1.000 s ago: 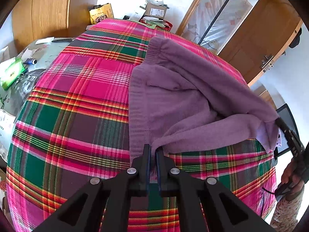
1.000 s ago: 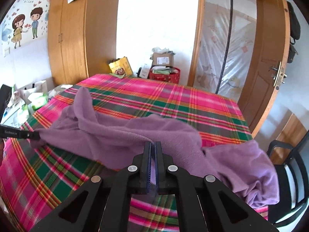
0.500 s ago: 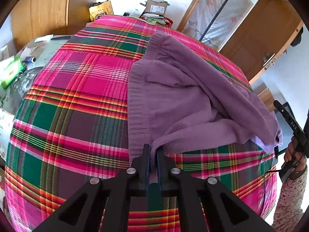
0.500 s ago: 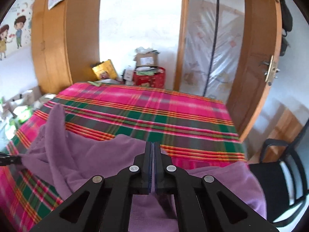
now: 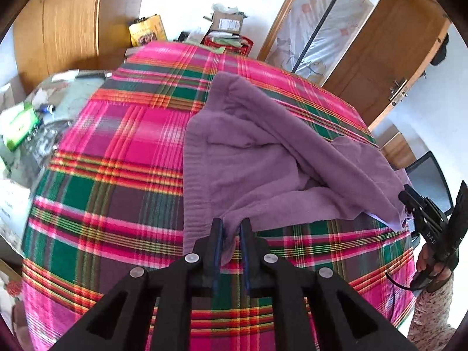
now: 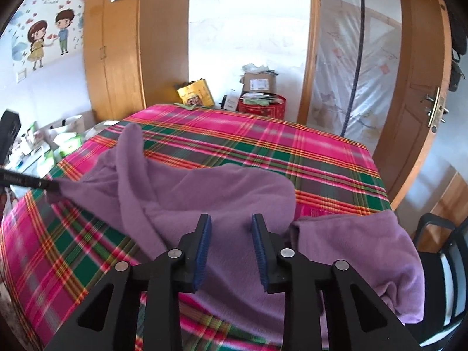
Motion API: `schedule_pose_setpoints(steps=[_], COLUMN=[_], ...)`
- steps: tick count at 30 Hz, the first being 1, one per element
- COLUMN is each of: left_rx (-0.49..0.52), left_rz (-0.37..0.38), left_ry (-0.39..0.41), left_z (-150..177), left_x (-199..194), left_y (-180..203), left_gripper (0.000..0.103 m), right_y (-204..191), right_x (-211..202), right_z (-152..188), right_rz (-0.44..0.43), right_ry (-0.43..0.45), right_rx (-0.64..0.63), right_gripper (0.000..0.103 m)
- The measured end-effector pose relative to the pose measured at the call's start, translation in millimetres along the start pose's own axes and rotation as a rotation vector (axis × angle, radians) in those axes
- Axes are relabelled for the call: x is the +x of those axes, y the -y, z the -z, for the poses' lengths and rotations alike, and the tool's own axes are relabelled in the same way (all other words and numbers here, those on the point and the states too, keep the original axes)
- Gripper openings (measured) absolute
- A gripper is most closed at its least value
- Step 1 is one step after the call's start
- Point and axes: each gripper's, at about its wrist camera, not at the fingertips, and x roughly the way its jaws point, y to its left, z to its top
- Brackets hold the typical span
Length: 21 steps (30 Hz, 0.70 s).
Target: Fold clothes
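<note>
Letting go after a fold: purple garment [image 5: 263,158] lying rumpled across the plaid bed [image 5: 111,152]; left gripper [image 5: 231,228] just parted slightly, cloth loose between; right gripper [image 6: 231,228] just sprung wide, empty. Next, probably regrasping an edge and smoothing

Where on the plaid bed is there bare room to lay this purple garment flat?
Bare plaid bedspread lies left of the purple garment, up to the cluttered side table, and beyond it toward the far boxes. The near right corner by the chair is crowded with bunched fabric.
</note>
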Motion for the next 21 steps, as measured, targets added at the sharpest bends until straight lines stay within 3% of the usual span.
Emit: schedule_pose_setpoints(steps=[7,15,21], left_rx=[0.133,0.425,0.706], left_rz=[-0.054,-0.015,0.005], left_ry=[0.068,0.06,0.097], left_z=[-6.6,-28.9,-32.3], left_x=[-20.1,14.1,34.7], left_y=[14.6,77.5,132.7], left_gripper=[0.017,0.018,0.018], right_y=[-2.0,-10.7,-24.7], right_x=[-8.2,-21.7,-21.1], right_z=[18.6,32.7,40.4], right_rz=[-0.029,-0.043,-0.06], right_ry=[-0.024,-0.033,-0.065], right_rx=[0.0,-0.033,-0.12], right_gripper=[0.035,0.036,0.036])
